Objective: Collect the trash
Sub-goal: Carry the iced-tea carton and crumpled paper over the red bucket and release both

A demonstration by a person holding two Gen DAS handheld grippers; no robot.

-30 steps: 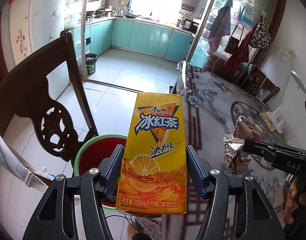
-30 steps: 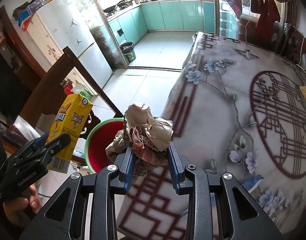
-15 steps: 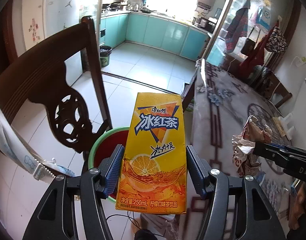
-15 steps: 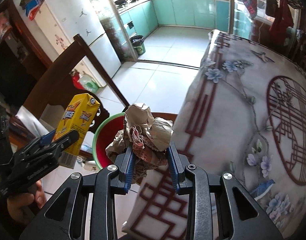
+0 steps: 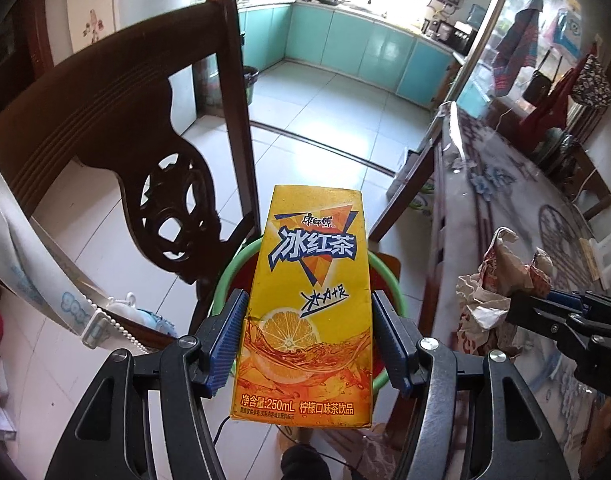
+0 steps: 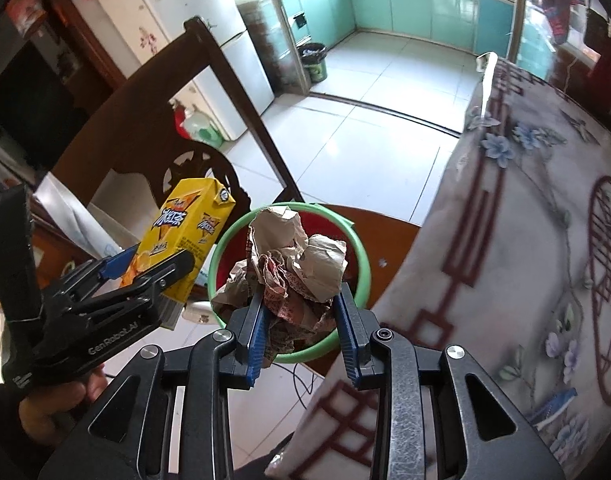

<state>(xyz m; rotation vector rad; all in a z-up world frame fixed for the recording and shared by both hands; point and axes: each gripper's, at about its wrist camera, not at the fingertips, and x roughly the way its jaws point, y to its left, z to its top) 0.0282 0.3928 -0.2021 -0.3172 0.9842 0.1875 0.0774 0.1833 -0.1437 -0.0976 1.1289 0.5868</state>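
My left gripper (image 5: 309, 336) is shut on a yellow iced-tea carton (image 5: 307, 300), held upright above the red bin with a green rim (image 5: 389, 280), which stands on the floor. The carton hides most of the bin. My right gripper (image 6: 301, 322) is shut on a crumpled paper wad (image 6: 301, 260), held over the same bin (image 6: 357, 248). In the right wrist view the left gripper (image 6: 145, 268) and its carton (image 6: 185, 228) are at the bin's left edge. In the left wrist view the wad (image 5: 501, 280) and the right gripper (image 5: 545, 312) are to the right.
A dark carved wooden chair (image 5: 145, 160) stands left of the bin. A table with a floral cloth (image 6: 525, 240) is on the right, its edge close to the bin. White tiled floor (image 5: 325, 120) runs toward a kitchen with teal cabinets. A small dark bin (image 6: 315, 62) stands by the doorway.
Both grippers have moved left, off the table and over the red bin, still holding the carton and the paper wad. The chair has come closer on the left.
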